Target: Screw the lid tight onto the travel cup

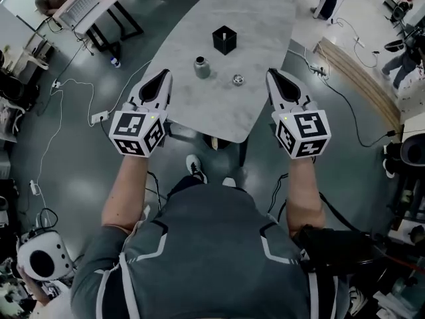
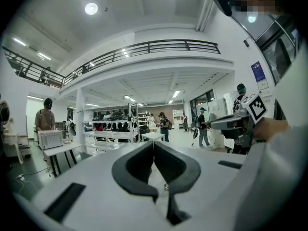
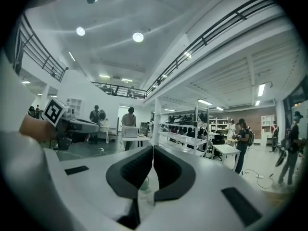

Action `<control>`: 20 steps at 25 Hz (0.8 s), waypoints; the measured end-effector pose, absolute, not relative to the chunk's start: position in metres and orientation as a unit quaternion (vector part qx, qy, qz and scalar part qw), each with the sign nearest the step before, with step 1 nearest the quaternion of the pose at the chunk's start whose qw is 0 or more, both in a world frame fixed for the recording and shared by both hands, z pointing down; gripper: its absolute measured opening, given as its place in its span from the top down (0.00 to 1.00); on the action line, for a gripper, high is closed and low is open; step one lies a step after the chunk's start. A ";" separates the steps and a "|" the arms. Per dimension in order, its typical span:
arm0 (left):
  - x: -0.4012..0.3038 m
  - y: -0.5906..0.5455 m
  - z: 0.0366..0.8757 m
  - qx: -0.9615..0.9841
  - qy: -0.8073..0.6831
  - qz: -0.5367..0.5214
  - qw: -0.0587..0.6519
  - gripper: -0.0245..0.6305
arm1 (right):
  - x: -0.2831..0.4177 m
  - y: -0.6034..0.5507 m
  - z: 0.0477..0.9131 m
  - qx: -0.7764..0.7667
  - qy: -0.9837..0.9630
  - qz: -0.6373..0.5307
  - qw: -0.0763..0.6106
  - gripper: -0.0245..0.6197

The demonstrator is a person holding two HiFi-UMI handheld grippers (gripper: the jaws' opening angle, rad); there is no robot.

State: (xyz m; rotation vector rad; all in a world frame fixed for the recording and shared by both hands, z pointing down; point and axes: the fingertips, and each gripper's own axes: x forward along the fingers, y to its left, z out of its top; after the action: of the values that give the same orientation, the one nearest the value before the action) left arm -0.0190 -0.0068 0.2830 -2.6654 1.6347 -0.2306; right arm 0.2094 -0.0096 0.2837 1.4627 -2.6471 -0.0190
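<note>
The jaws of both grippers are together and hold nothing. On the left gripper [image 2: 153, 148] and the right gripper [image 3: 153, 150] the dark pads meet at the tips, with only the room beyond them.

In the head view the two grippers are held about level, side by side, at the two sides of the near end of the table [image 1: 265, 18]. The cup [image 1: 202, 67] stands upright near the table's middle. The left gripper is at about 8 o'clock from it and well apart.

The lid [image 1: 238, 80] lies just beside the cup at 4 o'clock, not yet on, with the right gripper at 3 o'clock from it. I judge this to be a ready pose, one gripper for each part.

The cup looks short, grey and metallic, with a narrower top. Its thread is too small to see. The lid is small, round and shiny. A black box [image 1: 225, 40] stands beyond, at 1 o'clock from the cup.
</note>
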 end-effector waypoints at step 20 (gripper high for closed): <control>-0.088 -0.189 0.386 -0.914 0.390 -0.111 -0.028 0.88 | 0.136 -0.139 0.375 0.573 -0.807 0.073 0.123 0.92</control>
State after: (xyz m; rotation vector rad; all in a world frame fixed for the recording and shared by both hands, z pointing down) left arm -0.0882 -0.1890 0.3857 -2.9219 1.2479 -0.3538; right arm 0.1356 -0.1392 0.3746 1.6699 -2.3540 0.2130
